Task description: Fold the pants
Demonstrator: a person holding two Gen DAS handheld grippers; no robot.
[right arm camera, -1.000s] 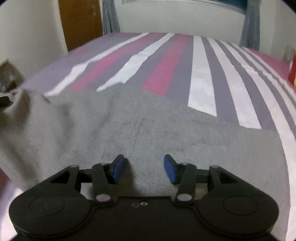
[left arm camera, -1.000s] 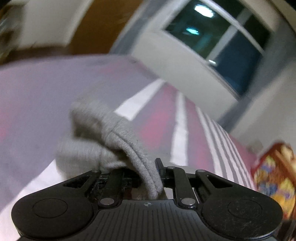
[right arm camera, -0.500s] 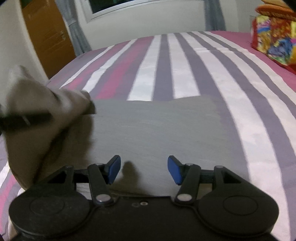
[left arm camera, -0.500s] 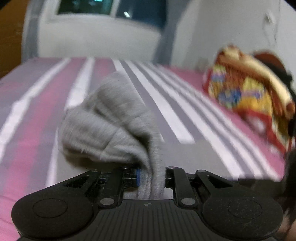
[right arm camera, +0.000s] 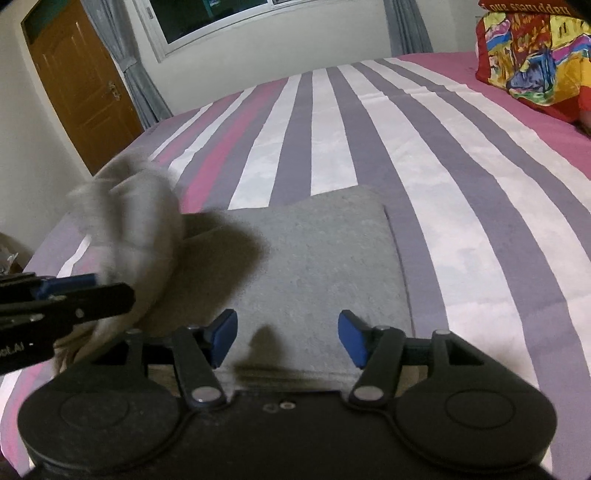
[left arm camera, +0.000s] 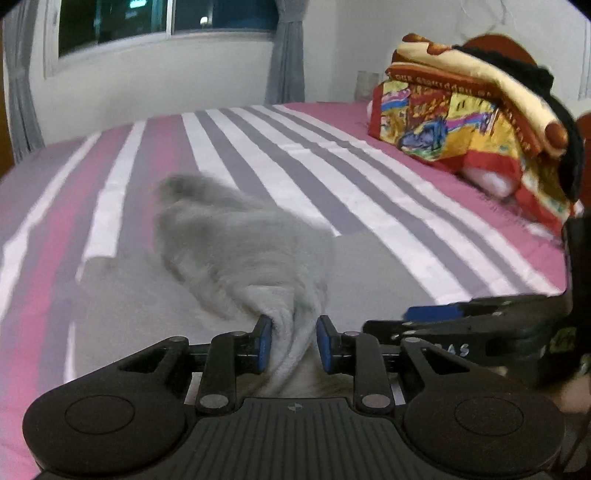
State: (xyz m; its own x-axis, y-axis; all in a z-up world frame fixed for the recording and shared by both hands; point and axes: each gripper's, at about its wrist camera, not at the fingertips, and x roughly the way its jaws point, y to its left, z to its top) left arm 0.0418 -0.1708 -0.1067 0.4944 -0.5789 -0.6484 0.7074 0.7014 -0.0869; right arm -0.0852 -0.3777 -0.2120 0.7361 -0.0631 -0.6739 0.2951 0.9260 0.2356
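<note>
A pair of grey pants [right arm camera: 317, 266] is laid on a bed [right arm camera: 461, 192] covered with a sheet striped in pink, white and grey-purple. Most of the garment is spread flat at the near edge of the bed, directly ahead of the right gripper [right arm camera: 287, 341]. The blue-padded fingers [right arm camera: 352, 338] of that gripper are held wide apart, and nothing is gripped between them; they are seen above the near hem of the flat part, and whether the cloth is touched cannot be told.

One end of the pants is bunched and raised off the bed by the left gripper [left arm camera: 293, 343]. Its fingers [left arm camera: 264, 341] are clamped on a twisted fold of the grey fabric, which is drawn out in front of them in a blurred, drooping mass. In the right wrist view the same raised bundle is seen at the left, beside the flat part, and a dark shadow is cast by it across the cloth underneath.

In the left wrist view the right gripper is seen just to the right of the left one, pointing across the frame.

A brightly coloured folded blanket [left arm camera: 465, 125] is piled at the far right of the bed, well apart from the pants. A dark window [right arm camera: 218, 18] with grey curtains and a brown door [right arm camera: 81, 85] are seen on the far side of the room.
</note>
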